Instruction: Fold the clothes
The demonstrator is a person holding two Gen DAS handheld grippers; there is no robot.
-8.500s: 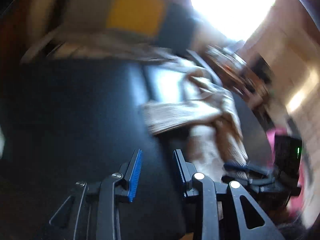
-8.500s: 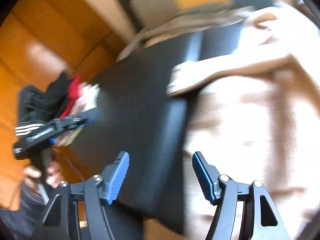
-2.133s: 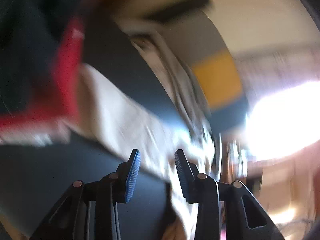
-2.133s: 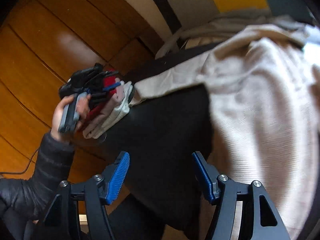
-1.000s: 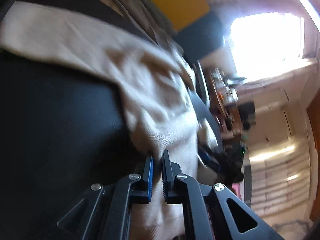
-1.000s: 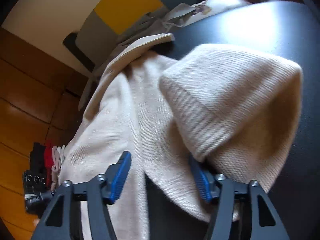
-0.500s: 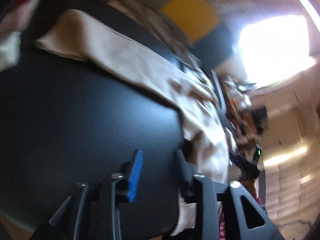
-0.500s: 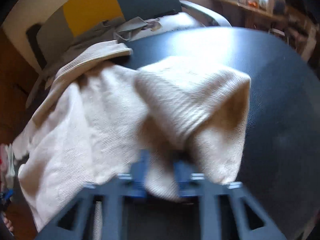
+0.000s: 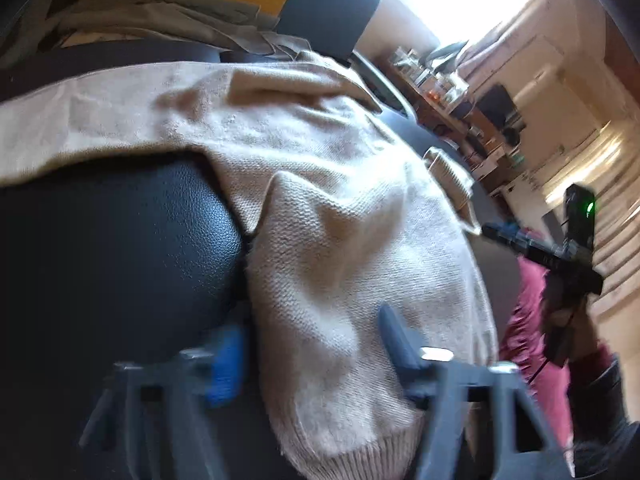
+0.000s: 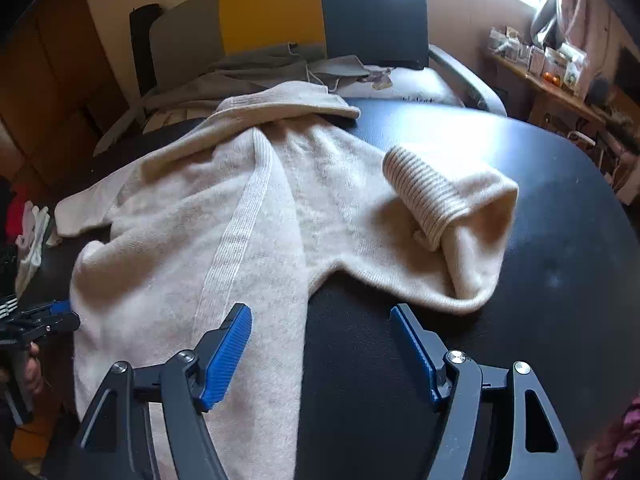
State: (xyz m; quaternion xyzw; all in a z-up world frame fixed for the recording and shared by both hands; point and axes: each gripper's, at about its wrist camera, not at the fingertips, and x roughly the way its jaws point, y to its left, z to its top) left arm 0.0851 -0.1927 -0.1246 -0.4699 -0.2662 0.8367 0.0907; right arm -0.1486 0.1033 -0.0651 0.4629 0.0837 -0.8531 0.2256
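Right wrist view, and a cream knit sweater (image 10: pixel 224 208) is seen spread across the black desk (image 10: pixel 560 200), collar toward the chair (image 10: pixel 372 12) at the far side. One sleeve is doubled over onto the body, its ribbed cuff (image 10: pixel 424 196) curled up on top; the other sleeve (image 10: pixel 80 208) is stretched out flat toward a small pile of clothes (image 10: pixel 28 224) at the desk's edge. The right hand-held gripper (image 10: pixel 318 314) is held above the near edge, jaws opening, nothing caught between them, only the sweater's side and bare desk below the gap. Over on the left wrist view, the left hand-held gripper (image 9: pixel 310 322) is blurred, its jaws seen apart and set astride the sweater's near side by the ribbed hem; no pinch on the knit can be made out. The step in hand is judged to be the squaring-up of the body once a sleeve is tucked in. For it to be done well, the knit should be pinched close to its edge, one layer only. The curled cuff should be flattened before anything is folded over it. The outstretched sleeve should be laid across to match. The soft knit is likely to stretch if dragged, so it should be lifted.
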